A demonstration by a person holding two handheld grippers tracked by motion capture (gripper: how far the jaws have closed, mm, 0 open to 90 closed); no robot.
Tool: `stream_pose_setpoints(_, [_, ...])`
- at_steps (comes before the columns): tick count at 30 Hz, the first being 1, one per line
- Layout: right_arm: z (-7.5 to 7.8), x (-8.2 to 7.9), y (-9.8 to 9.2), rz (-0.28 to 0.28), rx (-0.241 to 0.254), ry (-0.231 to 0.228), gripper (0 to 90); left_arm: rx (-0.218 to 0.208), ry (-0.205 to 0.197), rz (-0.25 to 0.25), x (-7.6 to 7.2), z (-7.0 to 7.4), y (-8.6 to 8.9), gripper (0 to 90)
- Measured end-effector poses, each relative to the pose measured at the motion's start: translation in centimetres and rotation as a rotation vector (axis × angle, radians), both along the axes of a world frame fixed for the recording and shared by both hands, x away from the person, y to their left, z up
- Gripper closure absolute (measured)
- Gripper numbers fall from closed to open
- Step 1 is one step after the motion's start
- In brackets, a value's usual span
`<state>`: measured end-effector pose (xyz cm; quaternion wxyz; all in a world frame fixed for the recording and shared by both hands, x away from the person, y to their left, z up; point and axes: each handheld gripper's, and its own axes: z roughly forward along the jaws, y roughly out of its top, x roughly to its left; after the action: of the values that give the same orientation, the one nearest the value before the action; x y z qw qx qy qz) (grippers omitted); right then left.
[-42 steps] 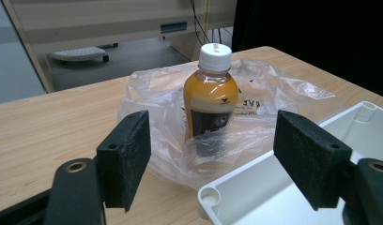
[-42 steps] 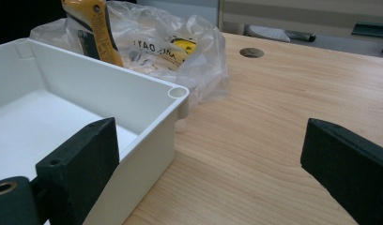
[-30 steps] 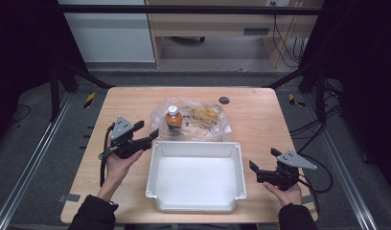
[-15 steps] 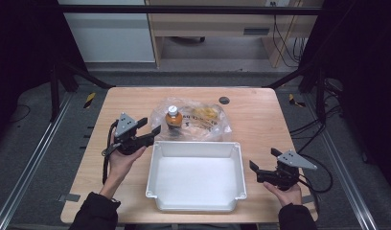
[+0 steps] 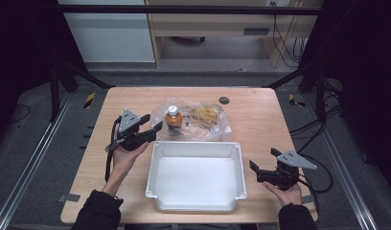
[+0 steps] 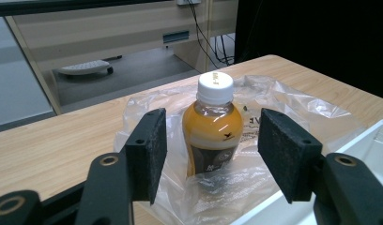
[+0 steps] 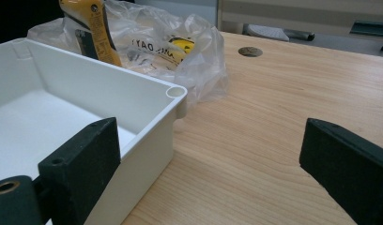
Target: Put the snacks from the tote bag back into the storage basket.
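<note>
A small bottle of orange drink with a white cap stands upright on a crumpled clear plastic bag at the middle back of the table. My left gripper is open just left of the bottle. In the left gripper view the bottle stands a little beyond the two pads, in line with the gap between them. A white empty tray lies in front of the bag. My right gripper is open and empty, low over the table right of the tray.
Yellow packaged items lie inside the bag. A dark round hole marks the wooden table behind the bag. The left gripper's cable trails along the forearm. Bare wood stretches right of the tray.
My left gripper has moved a little to the back and right, closer to the bottle. The right gripper has stayed where it was.
</note>
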<state>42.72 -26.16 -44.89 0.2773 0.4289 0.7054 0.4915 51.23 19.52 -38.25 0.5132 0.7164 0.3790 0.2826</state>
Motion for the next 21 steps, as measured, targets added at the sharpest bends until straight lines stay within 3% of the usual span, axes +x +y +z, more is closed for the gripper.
stream_pose_setpoints(21, [0.0,0.1,0.0,0.0,0.001,0.002,5.8,0.012,-0.016,0.0,1.8,-0.1,-1.9,41.8])
